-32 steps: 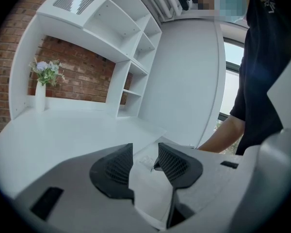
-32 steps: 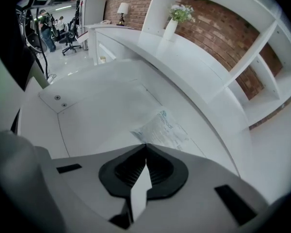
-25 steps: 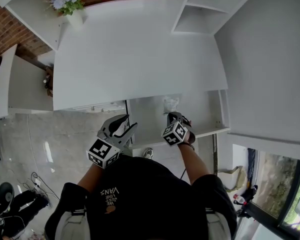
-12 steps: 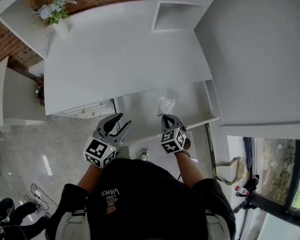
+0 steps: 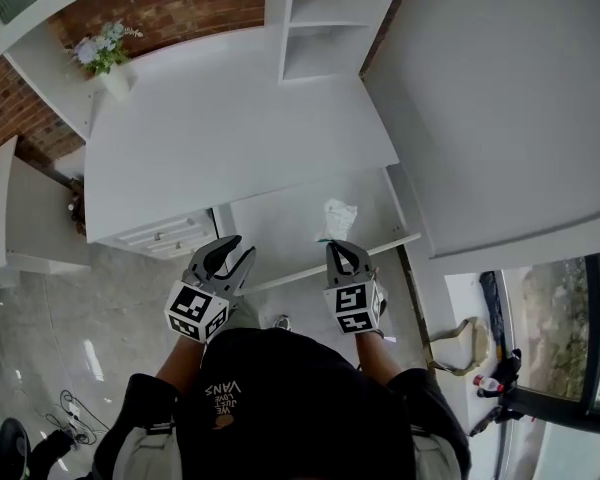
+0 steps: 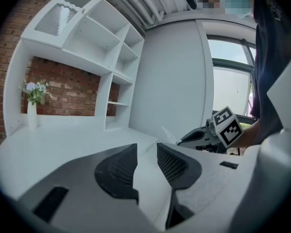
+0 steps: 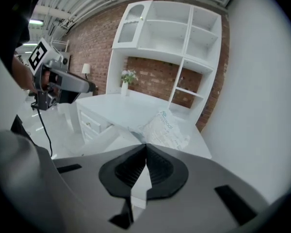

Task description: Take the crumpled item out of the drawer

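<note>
**Bag is up out of the drawer, but that pinch looks sketchy**

The bag is white and crumpled with a bit of teal print. It's in the air, poking out past the tip of the right claw. In the head view it sits over the right part of the open drawer, just on the near side of the desk edge. I can't tell if it's fully clear of the drawer's walls.

The right claw is clenched on the bag. In the right gripper view the bag fans out from right where the jaws meet. My read is that it's only got a thin corner.

- **Slipping:** slick film held by a tiny bite could slide out on a quick swing. Then it drops back in the drawer or onto the floor.
- **Snagging:** the loose end flops about. If it gets pulled toward the near side too low, it could catch the drawer's front rim and get yanked free.
- **Tearing:** thin plastic held by a corner could just rip.

The left claw is released with nothing in it, and its jaws have just been closing a little. It hangs by the drawer's near left corner, well apart from the bag. It could knock the drawer front from there, though that seems the lesser risk.
</note>
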Demonstrator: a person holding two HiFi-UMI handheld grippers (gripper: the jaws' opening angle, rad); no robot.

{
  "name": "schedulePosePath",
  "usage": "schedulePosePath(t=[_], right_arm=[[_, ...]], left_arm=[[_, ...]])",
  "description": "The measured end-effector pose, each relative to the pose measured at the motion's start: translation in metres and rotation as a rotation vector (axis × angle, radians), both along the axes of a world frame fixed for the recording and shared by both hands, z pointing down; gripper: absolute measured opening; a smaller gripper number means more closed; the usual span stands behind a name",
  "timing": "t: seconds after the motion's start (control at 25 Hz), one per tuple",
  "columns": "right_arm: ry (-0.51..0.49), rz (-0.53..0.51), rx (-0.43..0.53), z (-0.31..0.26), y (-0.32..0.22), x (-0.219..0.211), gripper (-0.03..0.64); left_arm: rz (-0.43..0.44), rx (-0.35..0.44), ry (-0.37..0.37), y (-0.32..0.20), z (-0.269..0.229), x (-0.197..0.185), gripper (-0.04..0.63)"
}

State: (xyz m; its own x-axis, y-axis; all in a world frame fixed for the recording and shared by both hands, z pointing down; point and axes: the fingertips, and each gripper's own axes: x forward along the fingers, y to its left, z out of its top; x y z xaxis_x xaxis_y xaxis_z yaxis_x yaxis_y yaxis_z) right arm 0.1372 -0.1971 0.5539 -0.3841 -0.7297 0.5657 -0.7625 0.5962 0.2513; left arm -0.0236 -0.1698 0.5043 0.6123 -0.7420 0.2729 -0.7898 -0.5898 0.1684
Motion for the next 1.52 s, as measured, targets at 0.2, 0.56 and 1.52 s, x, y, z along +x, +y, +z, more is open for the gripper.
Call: schedulePosePath(t=[0.2,0.56,1.52], right_arm=[[-0.097,0.057,0.080,-0.049,0.022,0.023,0.003],[-0.192,0.102,0.225,-0.117,0.064,0.061,0.003],[-0.349,0.140,0.300,-0.159,0.122,0.091,0.003]], left_arm=[[0.006,0.035,-0.001,0.010,-0.015,0.015,0.108],[0.025,0.135,-0.002,0.028,-0.048,0.038,0.028],[0.100,0.195,-0.021,0.063,-0.073,0.087,0.006]])
